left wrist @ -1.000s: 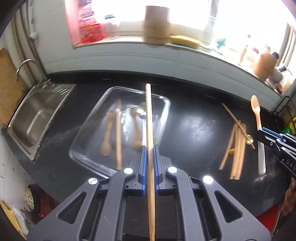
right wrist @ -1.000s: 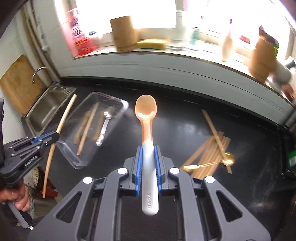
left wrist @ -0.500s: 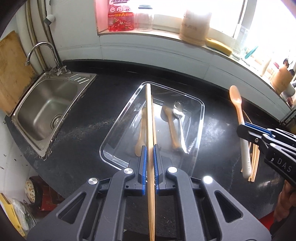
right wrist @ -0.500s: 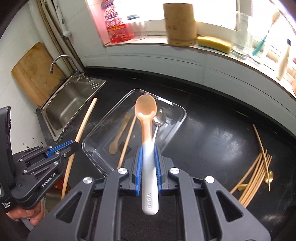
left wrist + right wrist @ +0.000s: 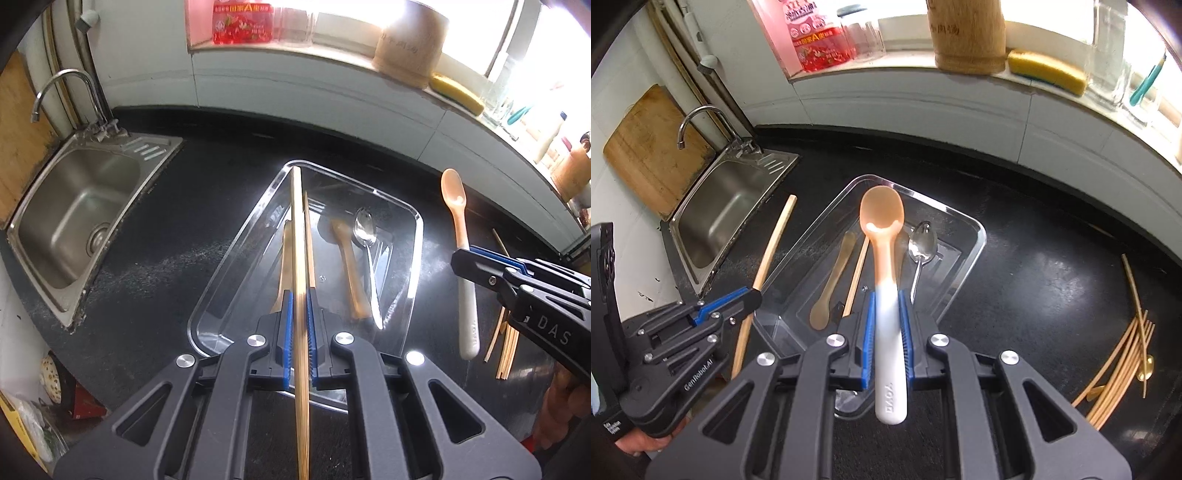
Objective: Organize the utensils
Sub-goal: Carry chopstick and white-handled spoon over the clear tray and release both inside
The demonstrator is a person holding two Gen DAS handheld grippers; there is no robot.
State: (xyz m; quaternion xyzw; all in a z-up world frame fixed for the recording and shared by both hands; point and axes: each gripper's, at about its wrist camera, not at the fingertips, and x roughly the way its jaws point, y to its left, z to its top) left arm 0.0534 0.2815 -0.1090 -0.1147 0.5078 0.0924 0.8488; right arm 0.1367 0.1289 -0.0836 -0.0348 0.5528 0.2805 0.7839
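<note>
Left tongs [image 5: 300, 325] and right tongs [image 5: 886, 325] are black plastic frames with triangular cut-outs, round silver screws and ribbed blue pads [image 5: 867, 332]. White lettering marks their sides. A bare hand [image 5: 646, 443] shows.

Clear tray [image 5: 413, 258] is sitting mid-counter [image 5: 207, 192], with the sink [image 5: 74, 206] lying to its left and the windowsill [image 5: 960, 70] running behind. Lying lengthwise in the tray: a wooden spoon [image 5: 834, 277], a chopstick [image 5: 855, 277] beside it, and a metal spoon [image 5: 921, 254] toward the right wall. Left gripper [image 5: 299, 321] is holding a chopstick [image 5: 297, 258] over the tray's left part, right gripper [image 5: 886, 325] is holding a silicone spoon [image 5: 884, 258] over its middle, and a loose chopstick bundle [image 5: 1119, 365] is lying on the counter well apart to the right.
</note>
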